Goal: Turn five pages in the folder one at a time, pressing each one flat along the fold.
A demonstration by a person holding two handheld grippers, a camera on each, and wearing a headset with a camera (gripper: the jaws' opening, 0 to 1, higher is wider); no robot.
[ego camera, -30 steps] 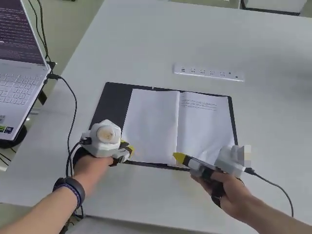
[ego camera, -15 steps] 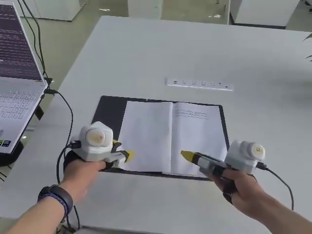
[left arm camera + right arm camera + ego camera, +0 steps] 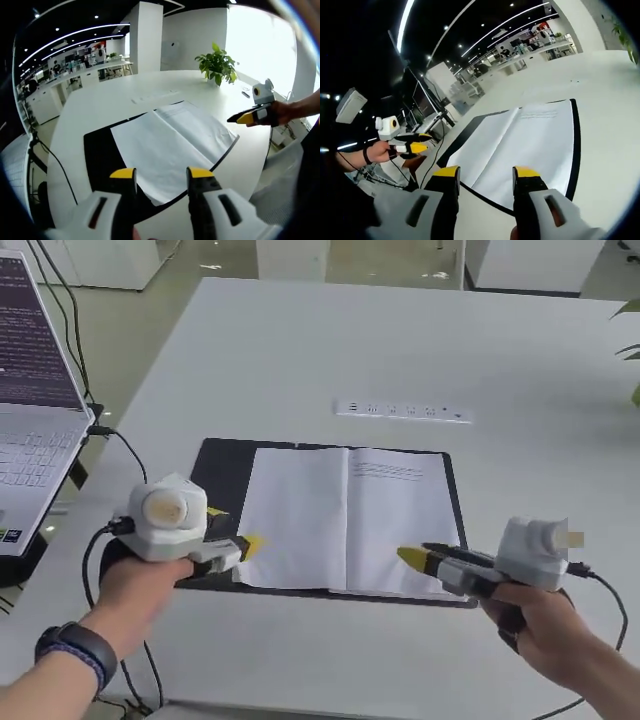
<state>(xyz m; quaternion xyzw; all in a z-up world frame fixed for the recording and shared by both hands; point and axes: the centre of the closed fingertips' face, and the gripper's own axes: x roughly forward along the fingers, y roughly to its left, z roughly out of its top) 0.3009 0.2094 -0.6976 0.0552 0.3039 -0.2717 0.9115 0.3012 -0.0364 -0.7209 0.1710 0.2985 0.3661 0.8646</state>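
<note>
The folder (image 3: 345,520) lies open on the white desk (image 3: 300,350), black cover underneath and white pages spread flat on both sides of the fold. There are a few printed lines at the top of the right page.

The left gripper (image 3: 248,544) is at the folder's near left corner. Its fingers (image 3: 123,173) are spread apart with nothing between them and point across the left page.

The right gripper (image 3: 412,558) is at the near right corner, over the lower part of the right page. Its fingers (image 3: 526,172) are also apart and empty. Whether either gripper touches the paper cannot be told.

A power strip (image 3: 402,411) lies beyond the folder, and a laptop (image 3: 30,440) stands at the far left
</note>
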